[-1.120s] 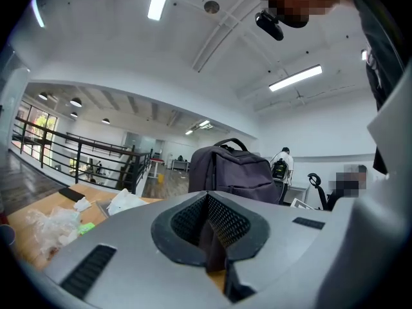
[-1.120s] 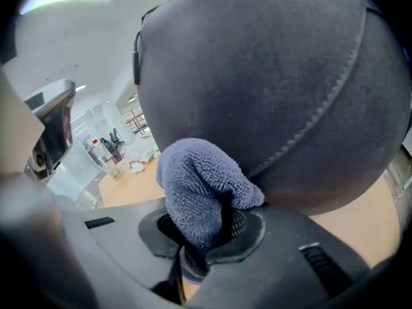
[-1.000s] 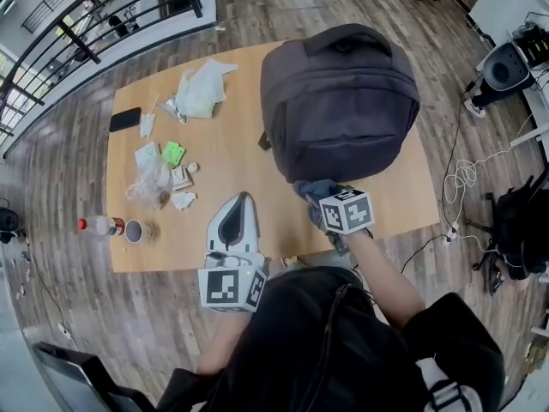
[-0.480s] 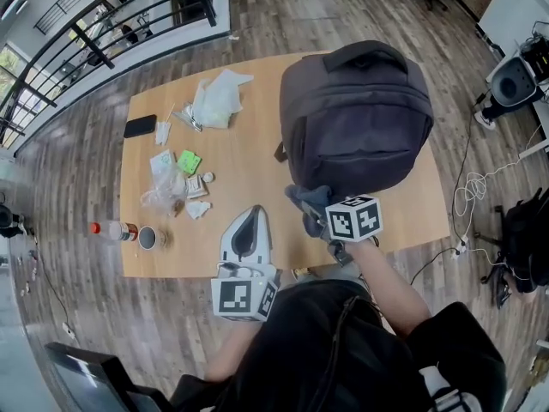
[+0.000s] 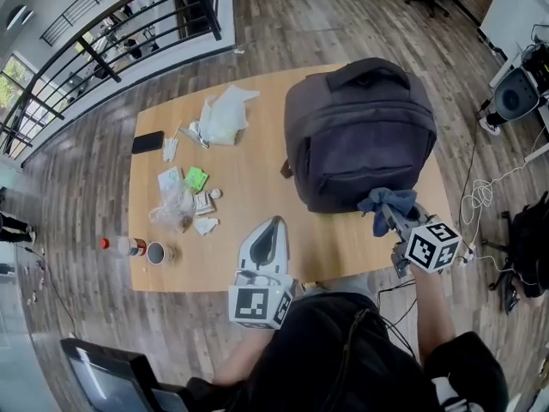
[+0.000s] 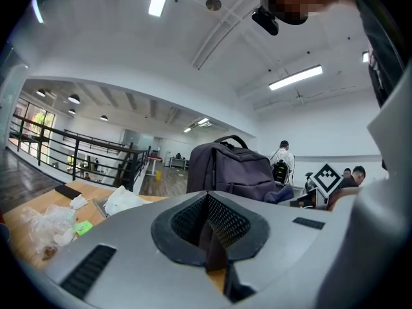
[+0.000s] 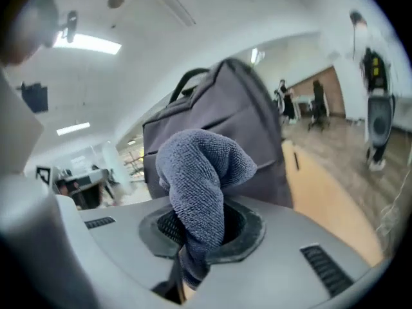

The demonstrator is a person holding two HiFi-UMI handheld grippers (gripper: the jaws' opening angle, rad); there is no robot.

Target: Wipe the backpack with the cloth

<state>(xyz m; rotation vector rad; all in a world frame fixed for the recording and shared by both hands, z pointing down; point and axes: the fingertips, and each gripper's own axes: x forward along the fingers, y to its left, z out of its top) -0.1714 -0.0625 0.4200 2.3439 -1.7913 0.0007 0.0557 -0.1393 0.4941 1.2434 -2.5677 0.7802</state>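
A dark grey backpack point(image 5: 360, 131) lies on the wooden table point(image 5: 249, 187), its top handle at the far end. My right gripper point(image 5: 388, 215) is shut on a blue-grey cloth point(image 5: 386, 202) at the backpack's near right corner, close to the table's right edge. In the right gripper view the cloth point(image 7: 196, 179) bunches up out of the jaws, with the backpack point(image 7: 225, 127) just behind it. My left gripper point(image 5: 268, 240) rests shut and empty over the table's near edge, left of the backpack. In the left gripper view the backpack point(image 6: 228, 169) stands ahead and to the right.
Left of the backpack lie white plastic bags point(image 5: 221, 114), a black phone point(image 5: 147, 142), a green packet point(image 5: 196, 178) and small wrappers. A bottle point(image 5: 120, 245) and a small cup point(image 5: 156, 253) sit near the front left corner. A railing point(image 5: 103, 37) runs beyond the table.
My right gripper has carried the cloth from the backpack's near left corner across to its near right corner and lifted it. The left gripper has stayed put.
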